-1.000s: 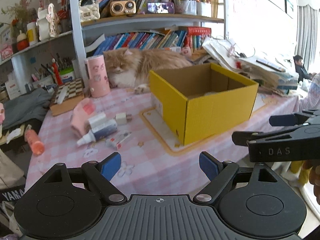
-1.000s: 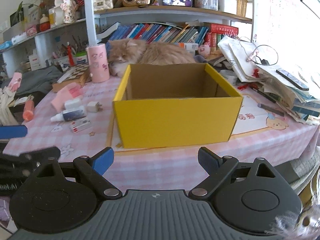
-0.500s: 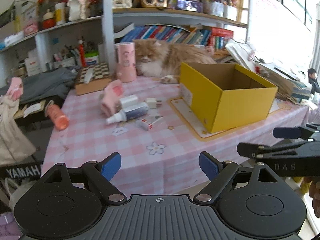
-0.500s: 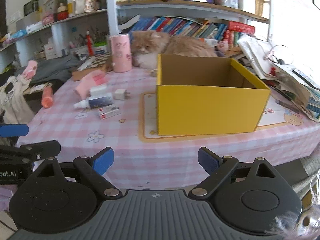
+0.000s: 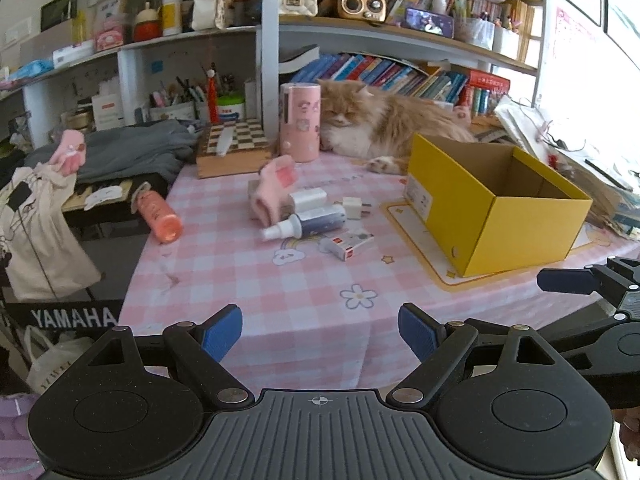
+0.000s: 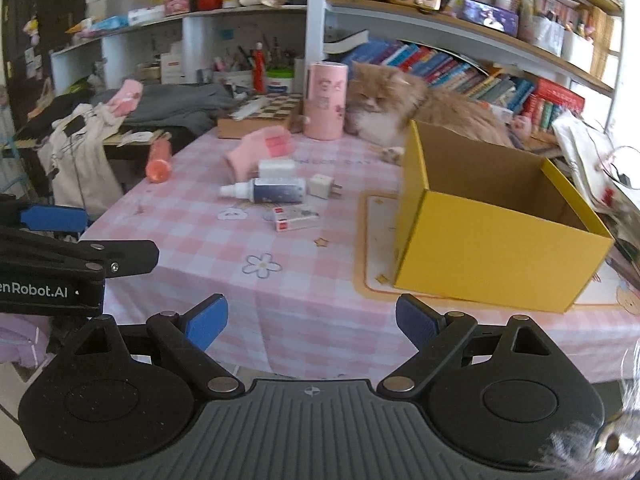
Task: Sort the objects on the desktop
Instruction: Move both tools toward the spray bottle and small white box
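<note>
An empty yellow cardboard box [image 5: 492,216] [image 6: 492,240] stands on the pink checked tablecloth [image 5: 256,288] at the right. Left of it lie a spray bottle [image 5: 308,222] [image 6: 268,191], a white charger plug [image 5: 354,207] [image 6: 322,186], a small red-and-white box [image 5: 348,243] [image 6: 296,218], a white block [image 5: 308,199], a pink pouch [image 5: 274,188] [image 6: 260,148] and an orange bottle [image 5: 158,216] [image 6: 159,160] at the table's left edge. My left gripper [image 5: 320,330] and right gripper [image 6: 310,322] hang open and empty before the table's near edge.
A cat [image 5: 380,120] lies behind the box beside a pink canister [image 5: 300,122]. A chessboard box [image 5: 232,148], grey clothes [image 5: 128,152] and crowded shelves [image 5: 360,36] lie behind. Papers [image 6: 592,152] pile at the right. Bags hang off the left side [image 5: 36,232].
Both views have swung left and drawn back from the table: the yellow box slid rightward in frame and the small objects moved toward the centre. Both grippers stayed open.
</note>
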The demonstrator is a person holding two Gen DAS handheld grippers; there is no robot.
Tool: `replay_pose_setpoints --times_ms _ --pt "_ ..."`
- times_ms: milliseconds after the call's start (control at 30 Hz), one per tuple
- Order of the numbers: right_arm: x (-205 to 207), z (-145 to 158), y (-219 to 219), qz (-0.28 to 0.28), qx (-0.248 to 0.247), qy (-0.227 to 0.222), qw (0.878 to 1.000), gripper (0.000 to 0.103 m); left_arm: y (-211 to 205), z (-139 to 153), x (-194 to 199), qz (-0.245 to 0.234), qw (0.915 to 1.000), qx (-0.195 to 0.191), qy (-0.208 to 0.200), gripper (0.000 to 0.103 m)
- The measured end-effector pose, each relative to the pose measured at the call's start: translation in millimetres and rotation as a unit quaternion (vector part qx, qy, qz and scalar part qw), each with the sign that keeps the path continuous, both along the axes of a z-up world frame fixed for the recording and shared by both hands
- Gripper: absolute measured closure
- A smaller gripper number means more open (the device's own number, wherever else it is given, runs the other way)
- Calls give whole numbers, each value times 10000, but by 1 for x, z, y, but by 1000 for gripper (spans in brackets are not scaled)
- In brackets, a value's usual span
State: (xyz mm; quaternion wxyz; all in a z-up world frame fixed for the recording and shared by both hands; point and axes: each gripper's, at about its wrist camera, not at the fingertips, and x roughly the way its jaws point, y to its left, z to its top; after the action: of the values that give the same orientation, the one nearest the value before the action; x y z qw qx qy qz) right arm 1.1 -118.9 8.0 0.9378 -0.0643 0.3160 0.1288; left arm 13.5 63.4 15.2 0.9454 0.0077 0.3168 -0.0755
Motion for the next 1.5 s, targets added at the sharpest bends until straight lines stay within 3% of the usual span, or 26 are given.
replay_pose_setpoints --times_ms 333,467,1033,1500 --pt "23 -6 10 356 -8 35 9994 15 12 -6 17 372 9992 -104 121 15" --pt "39 -9 20 728 -112 -4 9973 24 13 -6 30 459 9989 -74 107 15" --pt "148 -39 26 1140 -47 506 9922 24 -1 -6 125 723 9967 16 366 15" --pt "198 -64 38 1426 -218 848 9859 24 -11 -4 156 878 9941 270 582 15"
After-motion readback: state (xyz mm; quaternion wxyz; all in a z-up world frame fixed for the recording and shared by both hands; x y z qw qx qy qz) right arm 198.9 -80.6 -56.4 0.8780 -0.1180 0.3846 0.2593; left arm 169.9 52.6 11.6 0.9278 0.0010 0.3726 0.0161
